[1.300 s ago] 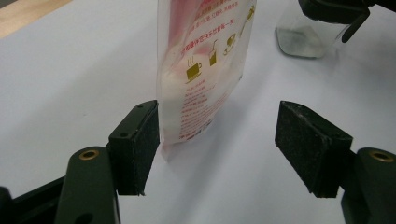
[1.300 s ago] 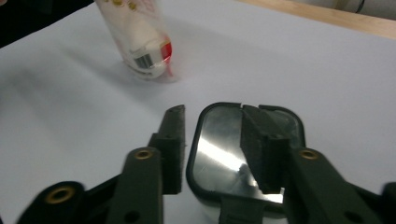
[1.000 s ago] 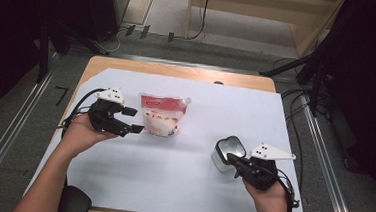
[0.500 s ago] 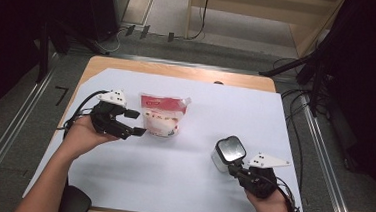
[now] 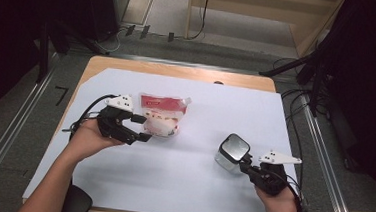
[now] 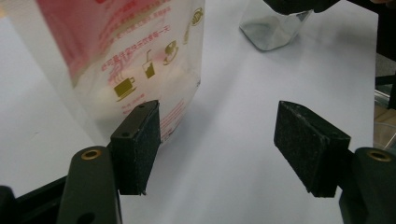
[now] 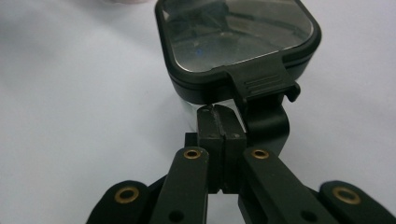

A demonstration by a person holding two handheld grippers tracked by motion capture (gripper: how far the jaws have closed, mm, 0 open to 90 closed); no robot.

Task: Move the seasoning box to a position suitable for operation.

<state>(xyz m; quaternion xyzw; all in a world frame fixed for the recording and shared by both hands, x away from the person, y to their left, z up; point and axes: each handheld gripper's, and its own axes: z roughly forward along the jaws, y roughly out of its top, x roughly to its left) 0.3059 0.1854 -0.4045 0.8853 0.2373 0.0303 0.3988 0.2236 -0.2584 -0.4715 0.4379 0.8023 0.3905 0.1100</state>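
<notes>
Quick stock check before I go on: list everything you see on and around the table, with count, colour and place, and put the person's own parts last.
Clear plastic stand-up pouch with red label: one, red and clear, left of centre on the sheet, just ahead of the left tool.
Clear square jar with black-rimmed lid: one, clear and black, right of centre, at the right tool's tip.
White paper sheet: one, white, covers most of the table.
Wooden table: one, light brown, bare strip along the far edge.
Left tool: one, black, jaws apart, pouch beside one pad.
Right tool: one, black, pads pressed together below the lid's latch.
Hands: two, each holding a tool.
</notes>
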